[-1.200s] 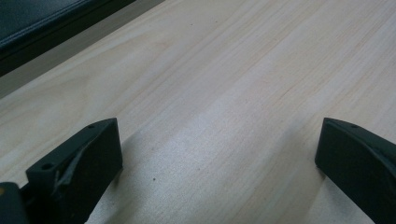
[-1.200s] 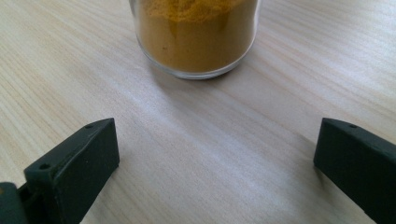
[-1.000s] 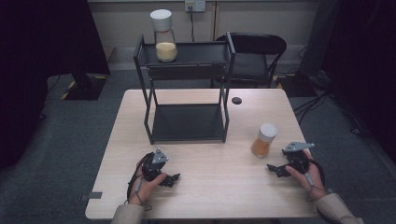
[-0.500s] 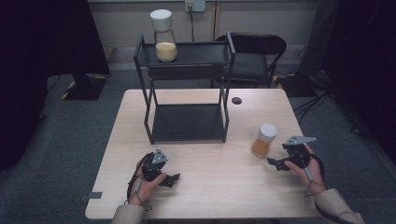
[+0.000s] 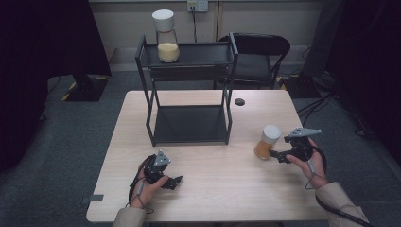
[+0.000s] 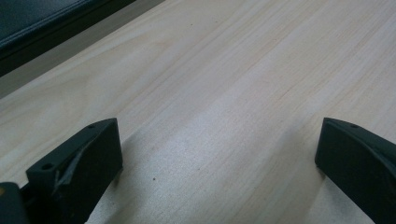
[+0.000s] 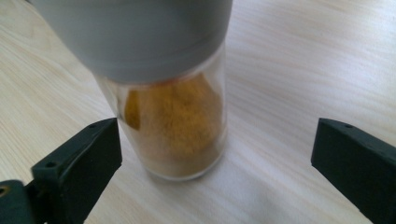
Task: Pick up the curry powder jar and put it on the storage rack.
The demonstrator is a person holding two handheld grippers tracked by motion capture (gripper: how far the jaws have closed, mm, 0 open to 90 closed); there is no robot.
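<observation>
A small glass jar (image 5: 266,142) with a white lid and orange powder stands upright on the table's right side. My right gripper (image 5: 278,155) is open just to its right, jaws pointing at it. In the right gripper view the jar (image 7: 175,116) stands close between the spread jaws, nearer the left one, touching neither. A taller jar (image 5: 166,37) of pale powder stands on the top shelf of a black two-tier rack (image 5: 189,90). My left gripper (image 5: 174,181) rests open near the front left of the table; its view has bare wood between the jaws.
A small dark disc (image 5: 239,101) lies on the table right of the rack. The wooden table (image 5: 213,184) has bare room in front of the rack. A black chair (image 5: 257,52) stands behind the table. The rack's lower shelf (image 5: 189,124) holds nothing.
My right gripper has moved left and a little forward toward the small jar, which now stands between its jaws. The left gripper has stayed put.
</observation>
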